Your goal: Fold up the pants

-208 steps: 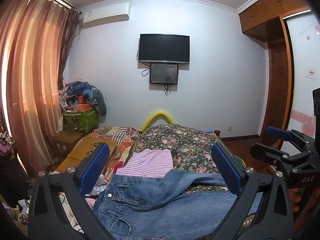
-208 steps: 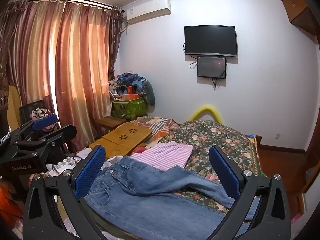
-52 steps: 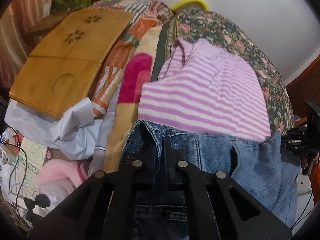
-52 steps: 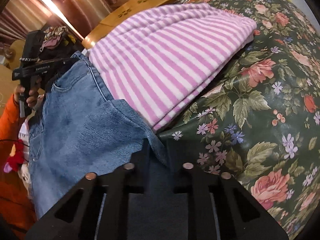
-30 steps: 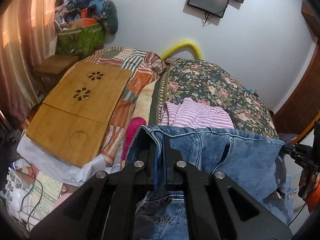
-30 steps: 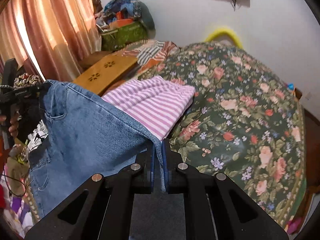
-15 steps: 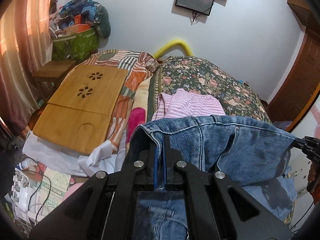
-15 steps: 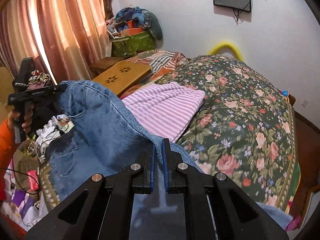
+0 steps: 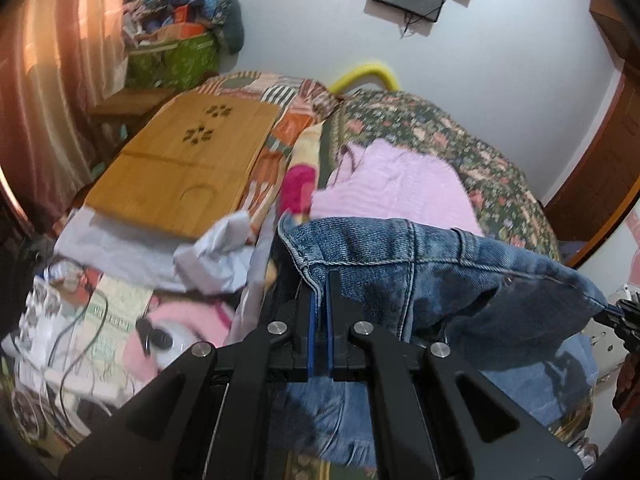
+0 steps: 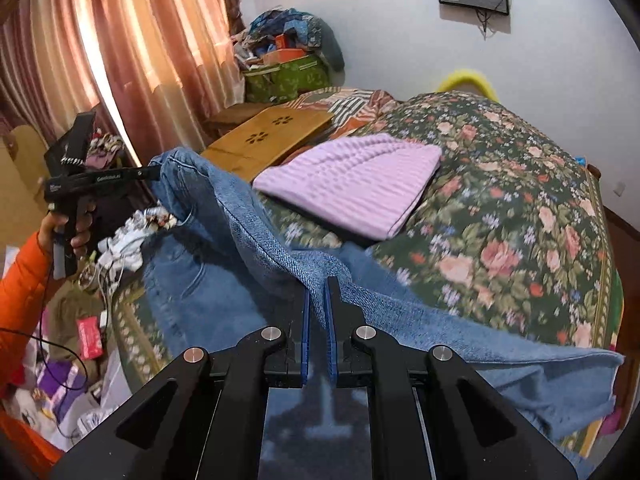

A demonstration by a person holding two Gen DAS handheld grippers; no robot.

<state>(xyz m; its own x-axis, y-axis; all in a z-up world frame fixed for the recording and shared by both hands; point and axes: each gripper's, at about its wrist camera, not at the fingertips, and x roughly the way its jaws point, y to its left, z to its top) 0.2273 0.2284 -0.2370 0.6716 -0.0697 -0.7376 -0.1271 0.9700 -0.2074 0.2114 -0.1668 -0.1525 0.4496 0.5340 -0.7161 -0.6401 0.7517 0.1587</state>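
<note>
The left gripper [image 9: 319, 294] pinches the blue denim pants [image 9: 440, 264] at their edge; the right gripper [image 10: 316, 300] clamps another edge. Pants hang between them over the dark floral bedspread [image 10: 520, 200]. A folded pink striped garment [image 10: 352, 182] lies at 12 o'clock.

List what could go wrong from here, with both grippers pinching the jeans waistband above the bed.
1. The left gripper and right gripper each pinch only a thin edge of the jeans; the denim's weight could pull it free.
2. The pink striped top lies just beyond the hanging denim, so laying the jeans forward may cover or drag it.
3. Loose cables and clutter lie beside the left gripper, where the fabric might snag.
</note>
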